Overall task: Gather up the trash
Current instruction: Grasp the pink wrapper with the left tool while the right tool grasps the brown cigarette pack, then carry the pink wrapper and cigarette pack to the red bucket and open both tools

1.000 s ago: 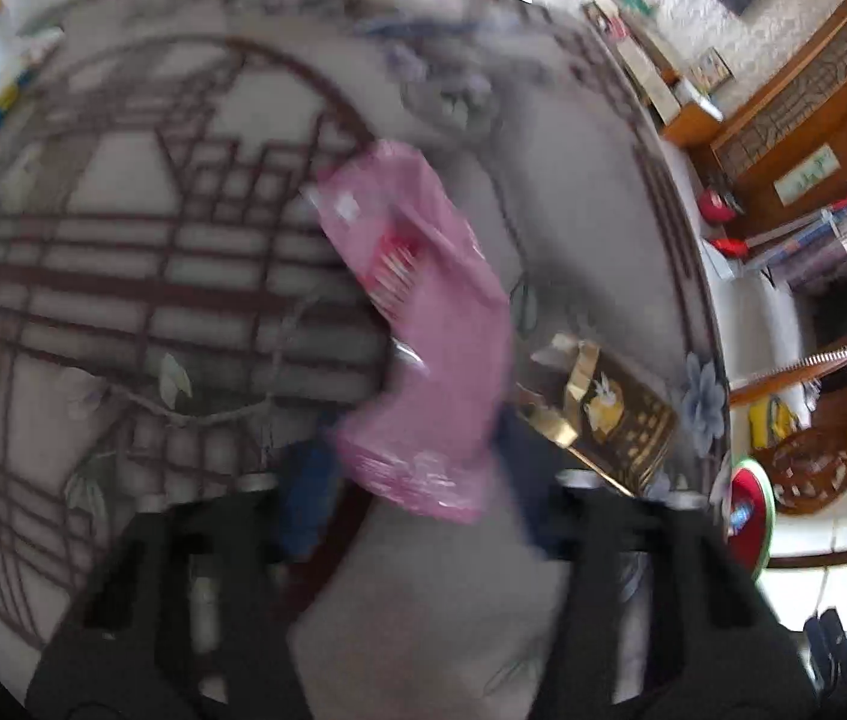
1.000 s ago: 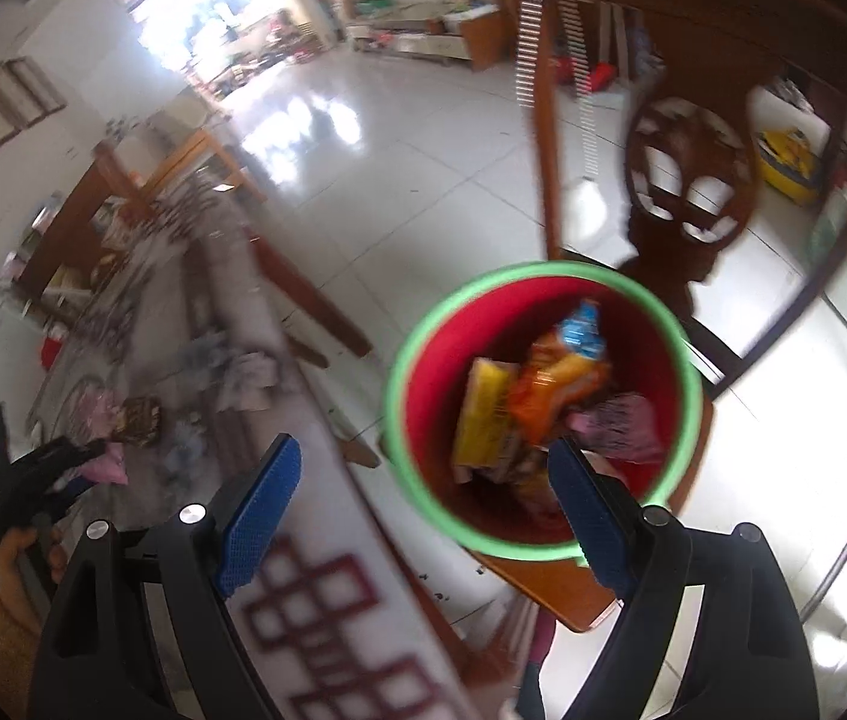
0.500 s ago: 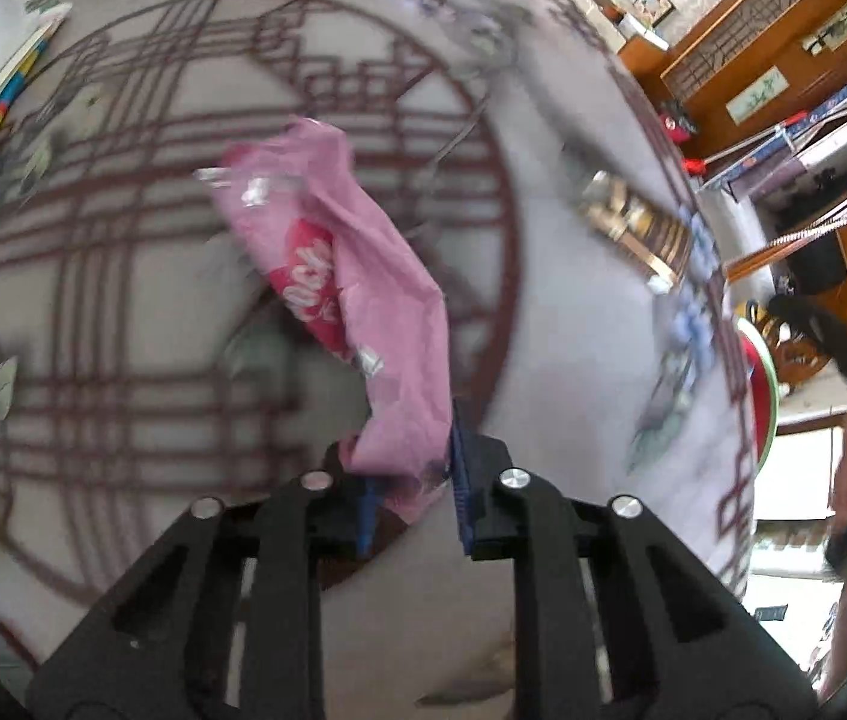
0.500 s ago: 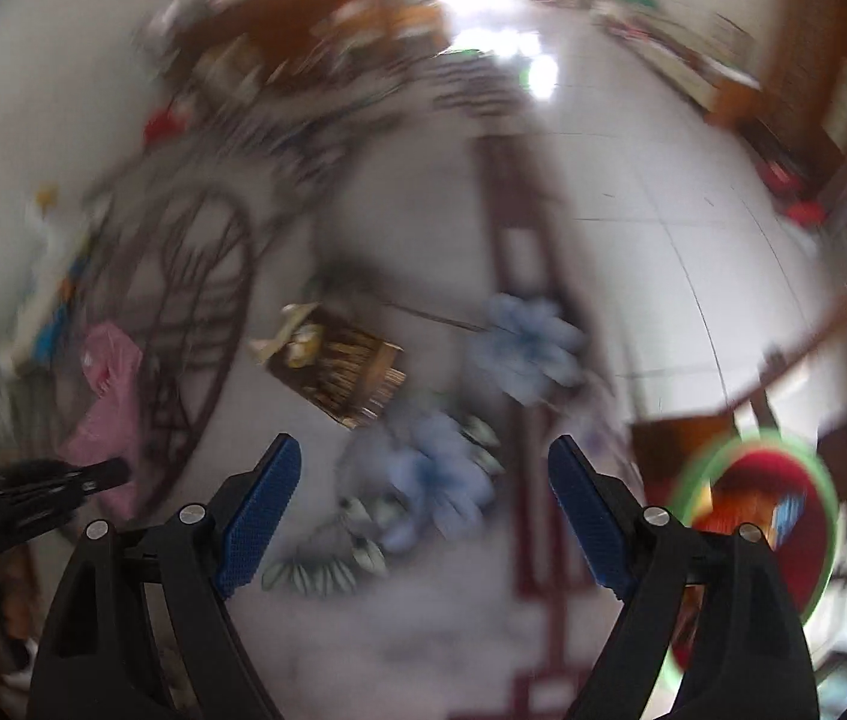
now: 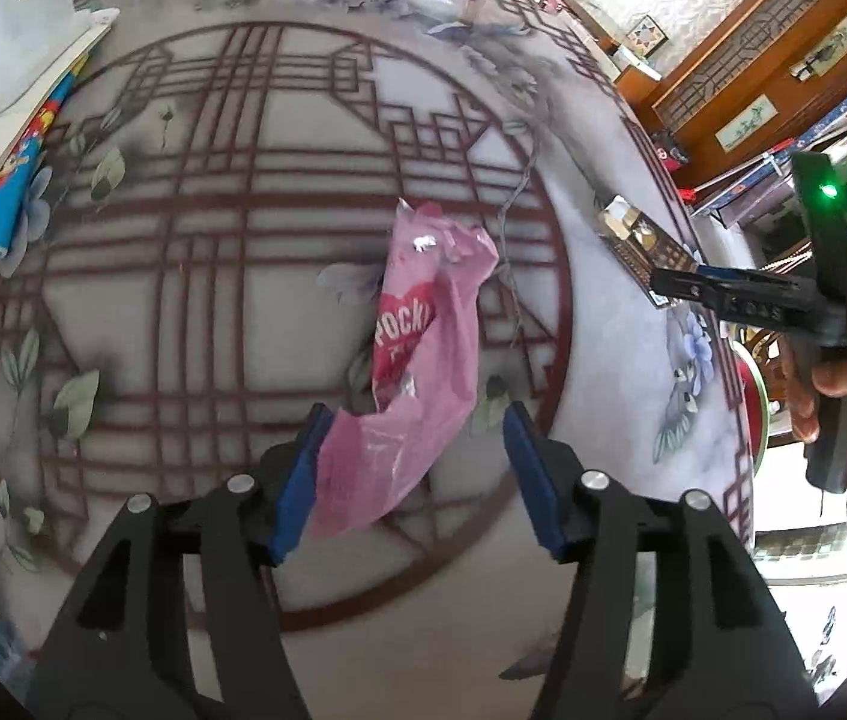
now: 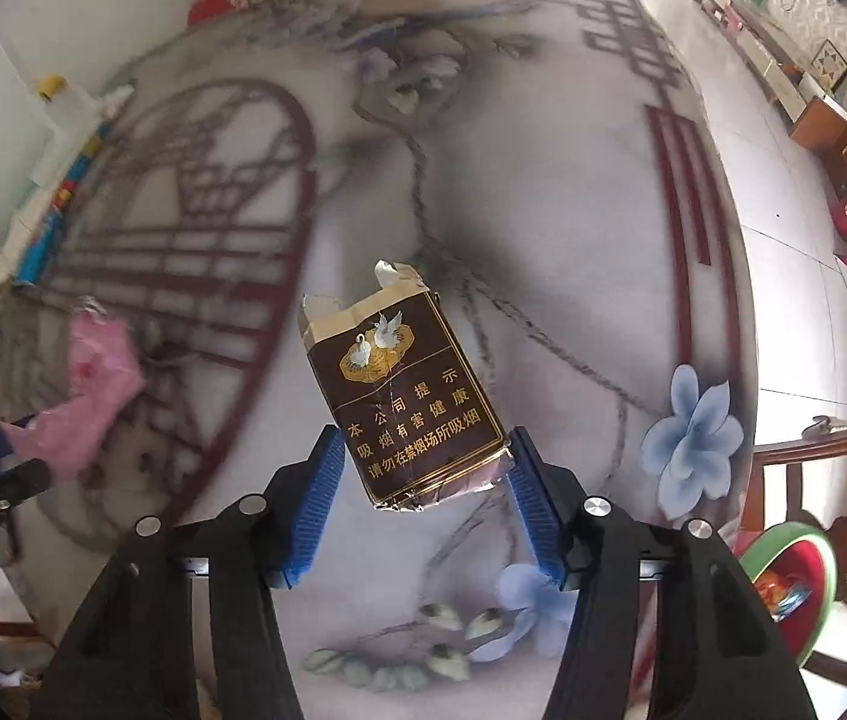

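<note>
Pink wrapper (image 5: 423,372) between opening left fingers (image 5: 297,474), right fingers (image 6: 534,498) seemingly closing around cigarette pack (image 6: 411,402)

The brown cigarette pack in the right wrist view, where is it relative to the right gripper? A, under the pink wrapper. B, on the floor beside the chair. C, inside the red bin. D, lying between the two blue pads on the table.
D: the brown cigarette pack lies on the table with its lower end between the right gripper's blue pads.

Bright daylight, fisheye-warped edges, left side of right view blurred
</note>
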The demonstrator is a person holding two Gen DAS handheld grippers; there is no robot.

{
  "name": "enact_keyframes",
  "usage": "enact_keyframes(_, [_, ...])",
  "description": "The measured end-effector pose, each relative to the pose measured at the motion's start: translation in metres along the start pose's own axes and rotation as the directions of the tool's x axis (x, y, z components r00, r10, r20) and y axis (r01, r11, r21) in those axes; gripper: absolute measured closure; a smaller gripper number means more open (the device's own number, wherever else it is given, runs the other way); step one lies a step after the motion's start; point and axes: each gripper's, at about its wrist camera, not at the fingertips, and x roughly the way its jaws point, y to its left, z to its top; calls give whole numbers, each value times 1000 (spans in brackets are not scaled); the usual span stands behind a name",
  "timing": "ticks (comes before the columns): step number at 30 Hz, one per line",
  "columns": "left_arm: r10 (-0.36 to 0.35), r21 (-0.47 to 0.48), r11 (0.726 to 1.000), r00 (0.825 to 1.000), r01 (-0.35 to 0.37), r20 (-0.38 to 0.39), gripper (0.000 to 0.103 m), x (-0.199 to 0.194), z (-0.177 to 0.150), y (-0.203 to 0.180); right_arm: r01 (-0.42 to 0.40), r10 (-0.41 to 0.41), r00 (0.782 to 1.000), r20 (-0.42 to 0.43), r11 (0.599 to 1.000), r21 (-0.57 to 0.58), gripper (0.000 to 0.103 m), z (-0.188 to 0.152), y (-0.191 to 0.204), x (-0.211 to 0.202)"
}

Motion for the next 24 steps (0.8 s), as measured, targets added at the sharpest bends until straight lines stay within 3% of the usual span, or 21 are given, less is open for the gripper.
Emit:
enact_keyframes(2, [0, 26, 1000, 1000, 0, -7, 39, 4, 3, -3, -31, 31, 999, 30, 999, 29, 50, -11, 3, -13])
enact_keyframes(9, [9, 49, 999, 1000, -7, -27, 39, 22, 2, -6, -121, 103, 988, 112, 977, 174, 50, -56, 15, -49])
enact_keyframes(10, [11, 48, 999, 999, -9, -32, 44, 25, 2, -6, -122, 99, 987, 125, 974, 188, 50, -64, 19, -53])
enact_keyframes(11, [17, 46, 999, 999, -15, -42, 60, 28, 0, -6, -116, 88, 986, 141, 973, 199, 49, -71, 22, -58])
enact_keyframes(15, [14, 51, 999, 999, -12, -37, 83, 24, -3, -9, -103, 47, 976, 214, 960, 260, 49, -101, 33, -75])
enact_keyframes(24, [-12, 128, 992, 995, 0, 96, 85, -19, -3, -47, -138, 13, 947, 322, 920, 367, 49, -139, 37, -103])
